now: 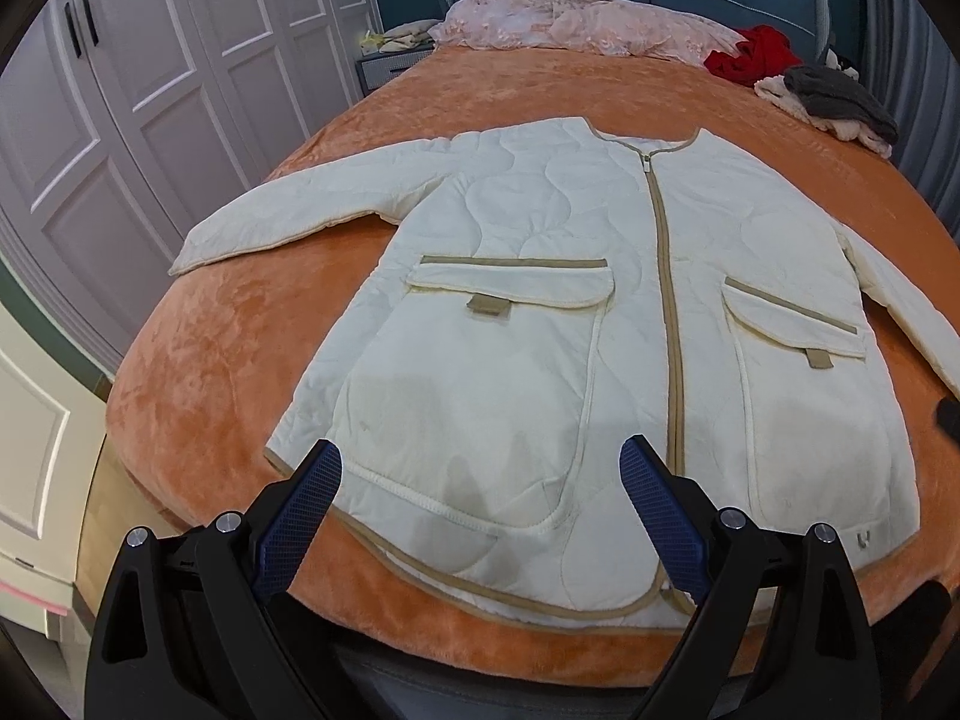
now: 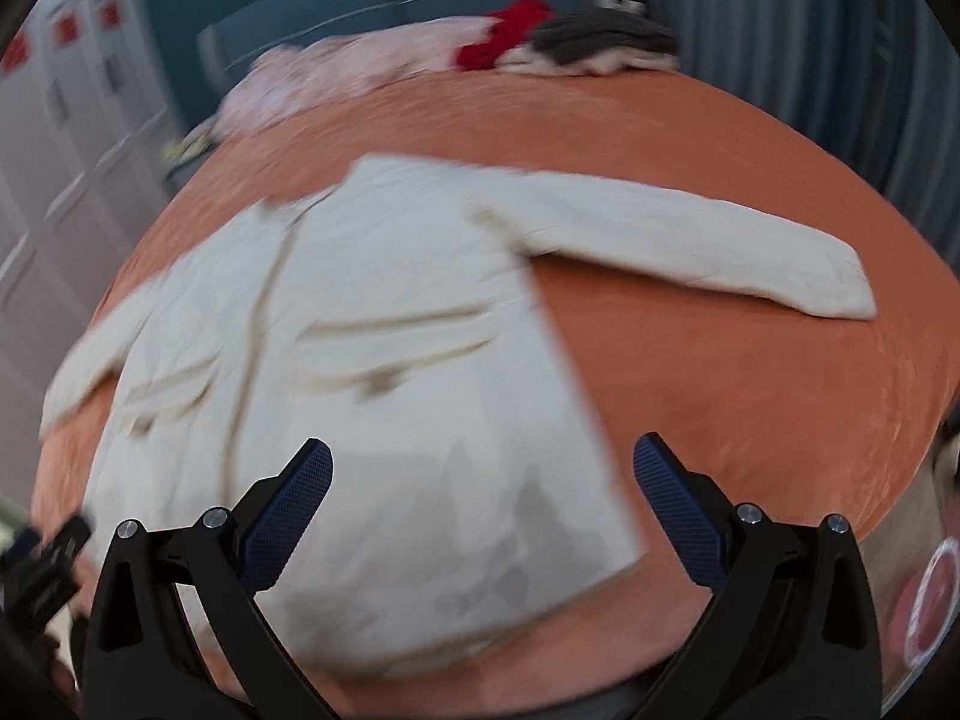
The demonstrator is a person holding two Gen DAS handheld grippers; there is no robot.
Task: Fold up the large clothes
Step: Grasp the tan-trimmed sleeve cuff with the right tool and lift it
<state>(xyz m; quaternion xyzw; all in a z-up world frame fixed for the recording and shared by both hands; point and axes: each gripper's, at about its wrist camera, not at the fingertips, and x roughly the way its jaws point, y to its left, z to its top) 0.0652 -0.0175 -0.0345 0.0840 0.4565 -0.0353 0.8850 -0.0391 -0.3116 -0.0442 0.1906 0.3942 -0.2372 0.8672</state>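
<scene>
A cream quilted jacket (image 1: 540, 312) with tan trim lies flat, front up and zipped, on the orange bed cover (image 1: 240, 324), both sleeves spread out to the sides. My left gripper (image 1: 480, 468) hovers open above the jacket's hem, over its left pocket, holding nothing. In the right wrist view, which is blurred, the same jacket (image 2: 360, 360) shows with its right sleeve (image 2: 690, 240) stretched out. My right gripper (image 2: 483, 468) hangs open above the hem's right corner with nothing between its fingers.
A pink quilt (image 1: 570, 18) is bunched at the bed's head. Red clothing (image 1: 756, 54) and a grey and cream pile (image 1: 834, 102) lie at the far right. White wardrobe doors (image 1: 150, 90) stand on the left, curtains (image 2: 810, 60) on the right.
</scene>
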